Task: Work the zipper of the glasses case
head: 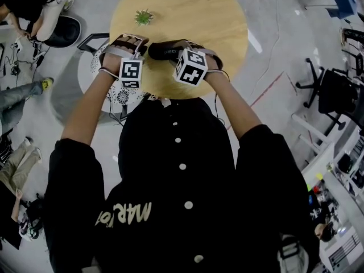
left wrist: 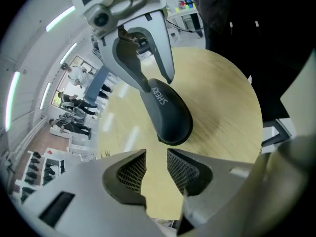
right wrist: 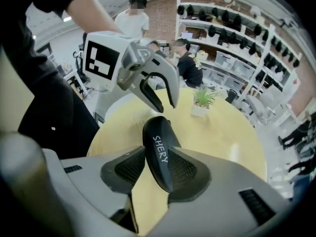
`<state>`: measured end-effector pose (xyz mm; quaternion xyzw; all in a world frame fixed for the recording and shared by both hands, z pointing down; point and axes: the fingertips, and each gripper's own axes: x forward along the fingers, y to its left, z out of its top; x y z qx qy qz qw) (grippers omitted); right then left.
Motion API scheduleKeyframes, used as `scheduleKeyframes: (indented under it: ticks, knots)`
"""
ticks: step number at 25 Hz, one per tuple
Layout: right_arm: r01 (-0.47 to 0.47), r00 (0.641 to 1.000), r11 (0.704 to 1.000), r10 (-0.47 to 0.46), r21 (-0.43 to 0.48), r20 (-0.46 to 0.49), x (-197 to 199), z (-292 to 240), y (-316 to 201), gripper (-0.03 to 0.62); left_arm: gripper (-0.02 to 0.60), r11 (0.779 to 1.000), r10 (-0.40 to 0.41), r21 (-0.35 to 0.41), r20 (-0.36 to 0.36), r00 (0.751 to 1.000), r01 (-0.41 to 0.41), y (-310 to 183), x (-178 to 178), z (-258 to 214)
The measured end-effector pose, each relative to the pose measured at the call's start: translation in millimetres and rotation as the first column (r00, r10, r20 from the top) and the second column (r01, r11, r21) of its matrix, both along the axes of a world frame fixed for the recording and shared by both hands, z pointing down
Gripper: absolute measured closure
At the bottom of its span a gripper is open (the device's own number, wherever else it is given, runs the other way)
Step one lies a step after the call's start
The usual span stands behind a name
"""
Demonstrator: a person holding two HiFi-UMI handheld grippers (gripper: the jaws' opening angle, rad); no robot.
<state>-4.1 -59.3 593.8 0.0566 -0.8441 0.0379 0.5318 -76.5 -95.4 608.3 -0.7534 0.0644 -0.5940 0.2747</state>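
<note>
Though dark, glasses case [right wrist: 159, 154] "SHERY".

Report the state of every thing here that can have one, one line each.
glasses case: looks closed, gripped at one end; the zipper pull cannot be made out.
right claw: shut on the glasses case, pads pressing both its sides.
left claw: open, nothing between its pads; the free end of the case is just ahead of them.
potted plant: upright on the table.
</note>
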Motion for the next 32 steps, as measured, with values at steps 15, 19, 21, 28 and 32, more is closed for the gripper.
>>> scheduleKeyframes:
  ticks: [15, 19, 21, 28, 32]
  knots:
    - [-0.453, 0.735, 0.891, 0.366, 0.012, 0.571, 38, -163, -27, 0.591, 0.578, 0.778, -0.584, -0.444, -0.773, 0.249, 0.445, 0, -33, -203]
    - [-0.576, 0.633, 0.817, 0.429, 0.023, 0.645, 63, -201, -35, 0.591, 0.577, 0.752, -0.559, -0.479, -0.827, 0.053, 0.454, 3, -53, -253]
    - [-0.635, 0.561, 0.773, 0.451, 0.011, 0.694, 74, -224, -37, 0.591, 0.577, 0.749, -0.528, -0.465, -0.849, 0.001, 0.472, 6, -62, -277]
    - [-0.766, 0.357, 0.643, 0.427, -0.001, 0.831, 104, -308, -38, 0.592, 0.578, 0.699, -0.453, -0.431, -0.884, -0.114, 0.57, 20, -92, -343]
    - [-0.813, 0.326, 0.58, 0.37, 0.057, 0.87, 113, -350, -33, 0.592, 0.578, 0.705, -0.387, -0.4, -0.909, -0.155, 0.585, 31, -105, -381]
